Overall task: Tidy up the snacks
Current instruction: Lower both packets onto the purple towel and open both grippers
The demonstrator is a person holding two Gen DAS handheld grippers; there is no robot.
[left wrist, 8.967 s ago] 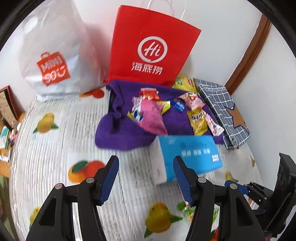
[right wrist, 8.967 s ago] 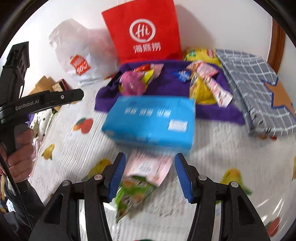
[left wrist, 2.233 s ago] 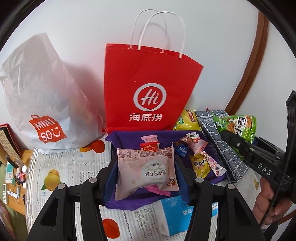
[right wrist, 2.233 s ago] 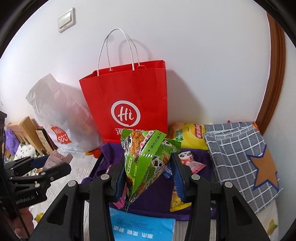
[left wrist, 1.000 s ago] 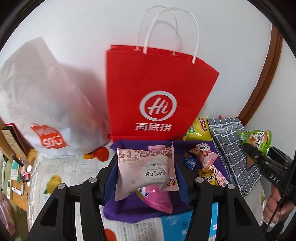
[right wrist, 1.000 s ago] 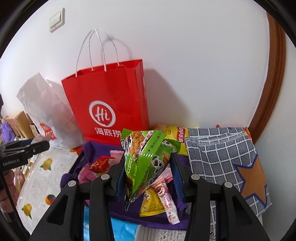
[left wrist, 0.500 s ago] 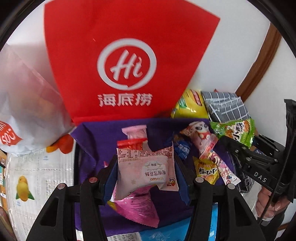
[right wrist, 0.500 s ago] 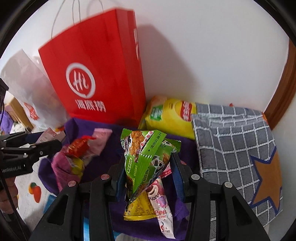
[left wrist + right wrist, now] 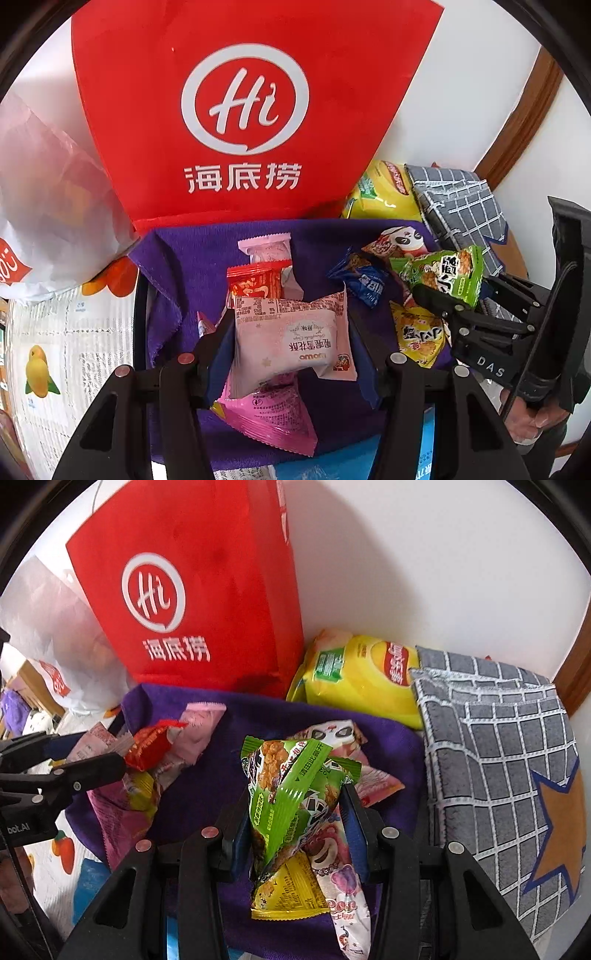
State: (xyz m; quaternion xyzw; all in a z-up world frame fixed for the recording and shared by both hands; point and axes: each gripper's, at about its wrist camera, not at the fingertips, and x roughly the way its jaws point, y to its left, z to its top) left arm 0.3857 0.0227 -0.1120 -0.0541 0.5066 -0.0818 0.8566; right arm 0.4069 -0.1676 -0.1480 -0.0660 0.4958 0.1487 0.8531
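I am working two handheld claws over a table (image 9: 55, 332) covered in a fruit-print cloth, where a purple cloth (image 9: 192, 258) at the foot of a red paper bag (image 9: 240, 110) serves as the gathering spot for snacks. My left claw (image 9: 291, 350) is closed partway on a pale pink snack packet (image 9: 288, 339), pads pressing its two sides, holding it just above the left part of the purple cloth. My right claw (image 9: 295, 823) is likewise clamped on a green snack packet (image 9: 291, 797), hanging over the right part of the same cloth. Already lying on the cloth are a red packet (image 9: 256, 282), a pink wrapper (image 9: 266, 249), a larger magenta packet (image 9: 273, 417), a blue packet (image 9: 364, 282), a panda-print packet (image 9: 400, 240), a yellow packet (image 9: 288, 893) and a long pink candy stick (image 9: 343, 897). A yellow crisps bag (image 9: 362, 679) leans against the wall beside a grey checked pouch (image 9: 498, 760), off the cloth. I judge the sorting well advanced: most snacks sit on the cloth, and these two packets remain to be set down and released. Compared with nine seconds ago, when both claws were empty and low over the table with the two packets lying in front of a blue box, each now carries its packet, and over the last second both have dropped from bag height down close over the cloth.
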